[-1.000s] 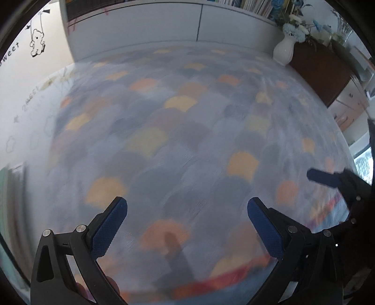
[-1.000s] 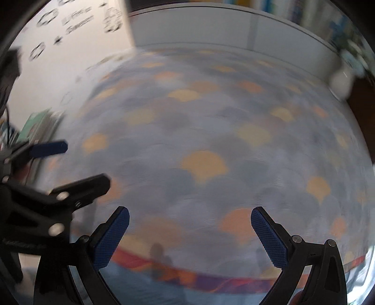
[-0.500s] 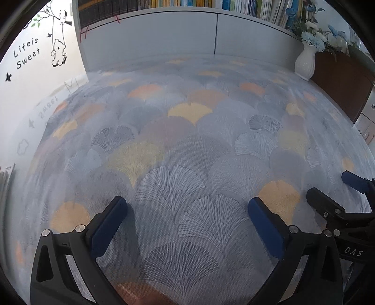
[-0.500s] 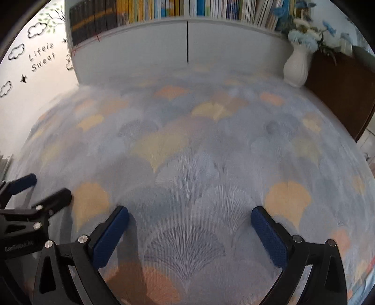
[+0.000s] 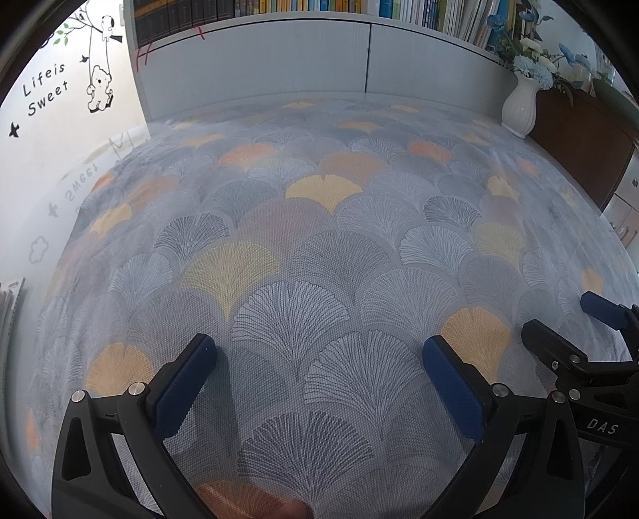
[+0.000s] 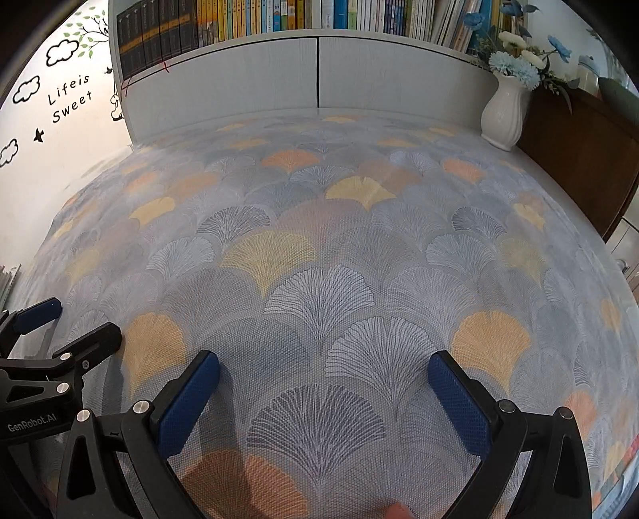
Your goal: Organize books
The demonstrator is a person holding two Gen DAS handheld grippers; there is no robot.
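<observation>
A row of upright books (image 6: 279, 20) fills a white shelf unit (image 6: 247, 84) at the far end of the table; the same books (image 5: 311, 6) show at the top of the left wrist view. A few book edges (image 5: 10, 307) stand at the far left. My left gripper (image 5: 319, 359) is open over the patterned cloth, holding nothing. My right gripper (image 6: 323, 375) is open too, beside it on the right, also holding nothing. Each gripper appears at the edge of the other's view.
A fan-patterned grey, yellow and orange tablecloth (image 5: 319, 223) covers the table. A white vase with blue flowers (image 6: 503, 115) stands at the back right beside a dark wooden cabinet (image 6: 579, 151). A white wall with decals (image 5: 52, 92) runs along the left.
Both cameras have tilted up and steadied, so the shelf of books has come into view and the blur has gone. Both grippers have stayed open.
</observation>
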